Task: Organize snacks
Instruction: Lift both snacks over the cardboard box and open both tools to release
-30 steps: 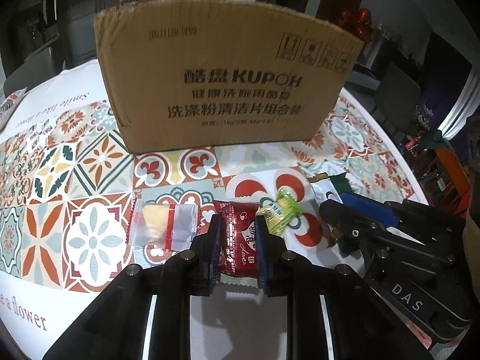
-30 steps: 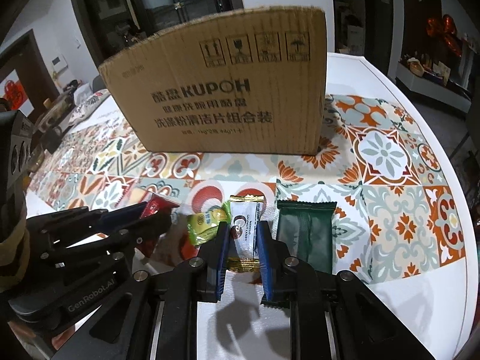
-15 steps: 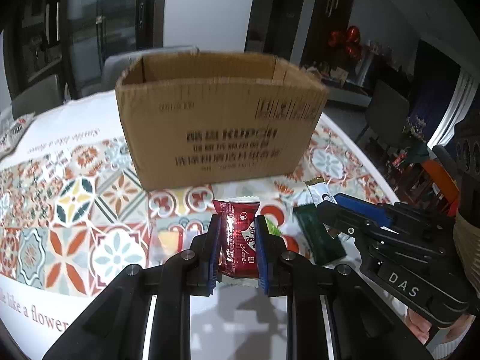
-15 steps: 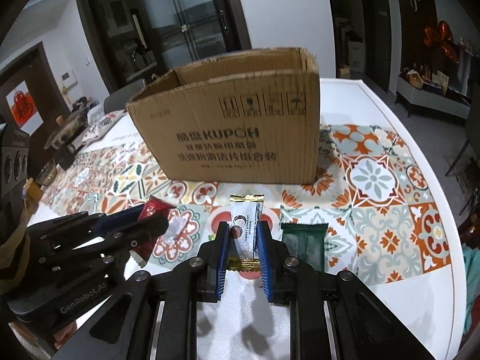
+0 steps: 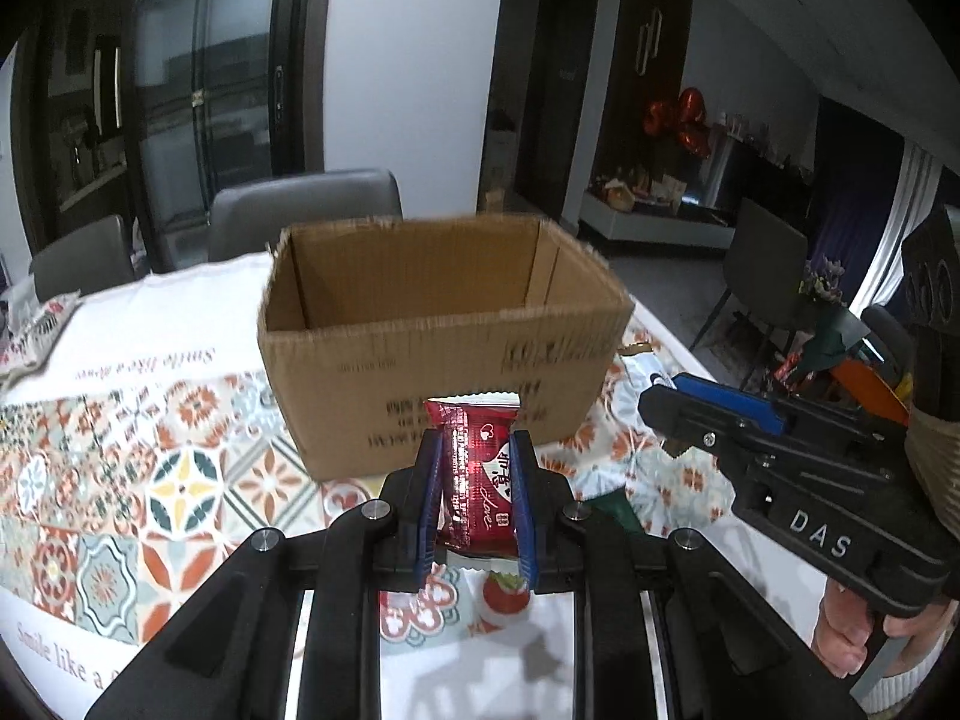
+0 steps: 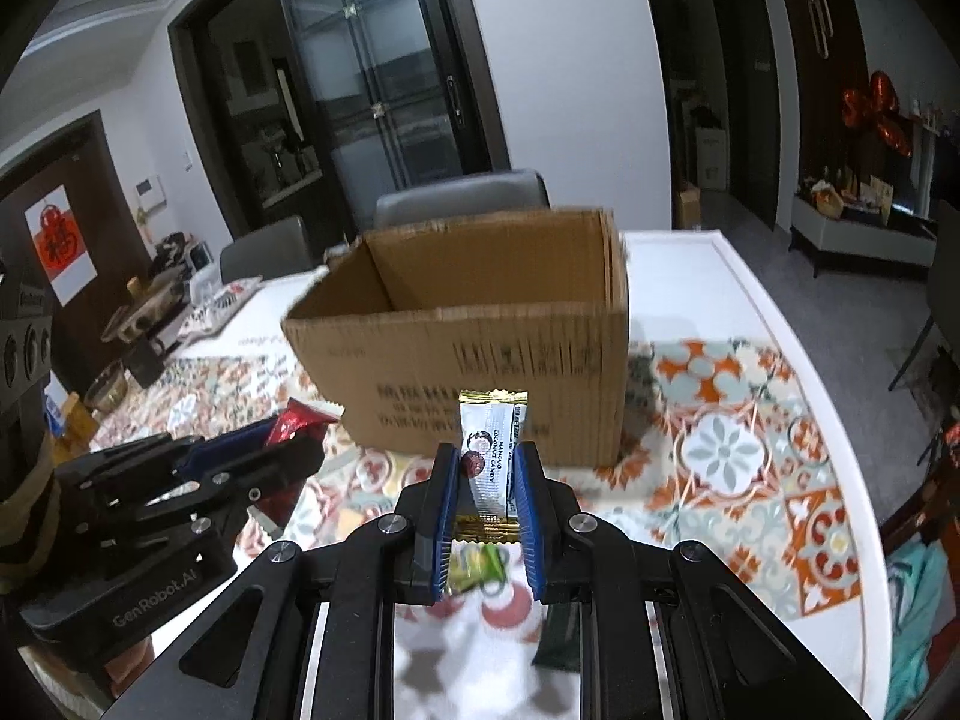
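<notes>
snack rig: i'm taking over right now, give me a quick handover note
Left hand-held gripper: shut on the red snack packet, held up off the table.
Right hand-held gripper: shut on the white-and-gold candy packet, also aloft.
Open cardboard box stands just ahead; no snacks visible inside.
On the tablecloth: green-yellow candy, dark green packet.
Done: two packets picked up.
Left: drop both in the box, then collect the rest.

Ceiling spots give dim indoor light, leaving doorways and corners dark and casting soft shadows onto the white tabletop below each view. Motion blur smears the cardboard box and the patterned cloth. Fisheye bending curves walls and blackens every corner.
</notes>
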A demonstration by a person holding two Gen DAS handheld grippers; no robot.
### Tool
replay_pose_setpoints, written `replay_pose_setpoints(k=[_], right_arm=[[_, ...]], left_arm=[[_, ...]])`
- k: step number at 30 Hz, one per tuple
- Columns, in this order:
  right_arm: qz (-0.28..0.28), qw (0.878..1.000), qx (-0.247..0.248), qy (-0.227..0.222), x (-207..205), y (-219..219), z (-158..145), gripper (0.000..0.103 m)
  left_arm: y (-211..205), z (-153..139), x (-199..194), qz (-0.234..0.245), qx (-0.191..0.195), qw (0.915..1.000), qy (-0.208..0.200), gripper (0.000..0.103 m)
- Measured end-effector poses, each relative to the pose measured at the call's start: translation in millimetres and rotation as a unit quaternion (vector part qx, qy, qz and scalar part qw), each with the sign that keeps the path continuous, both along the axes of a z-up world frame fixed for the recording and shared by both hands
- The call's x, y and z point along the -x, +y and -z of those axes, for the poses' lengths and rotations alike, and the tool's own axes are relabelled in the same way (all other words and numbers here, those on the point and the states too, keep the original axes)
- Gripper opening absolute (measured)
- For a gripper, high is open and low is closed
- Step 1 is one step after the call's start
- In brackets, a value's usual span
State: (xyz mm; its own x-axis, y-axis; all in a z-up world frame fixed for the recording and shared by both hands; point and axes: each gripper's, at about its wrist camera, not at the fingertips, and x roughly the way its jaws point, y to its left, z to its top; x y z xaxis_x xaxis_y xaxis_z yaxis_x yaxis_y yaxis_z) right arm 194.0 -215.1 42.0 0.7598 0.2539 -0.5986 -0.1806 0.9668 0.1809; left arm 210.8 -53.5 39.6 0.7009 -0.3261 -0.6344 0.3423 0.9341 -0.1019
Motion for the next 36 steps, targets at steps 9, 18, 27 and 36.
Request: replay_pose_setpoints(k=[9, 18, 27, 36], right_arm=[[-0.005, 0.999, 0.007, -0.041, -11, 2, -41, 0.02], [-0.007, 0.999, 0.015, -0.051, -35, 6, -65, 0.02], [-0.015, 0.999, 0.03, -0.038, -65, 15, -71, 0.02], [-0.014, 0.999, 0.041, -0.012, -98, 17, -64, 0.02]], left_arm=[[0, -39, -10, 0.004, 0.003, 0.9992, -0.04, 0.022], [1, -59, -33, 0.004, -0.009, 0.9988, -0.047, 0.022], [4, -66, -65, 0.001, -0.008, 0.9995, -0.029, 0.022], [3, -58, -104, -0.002, -0.013, 0.9999, -0.001, 0.022]])
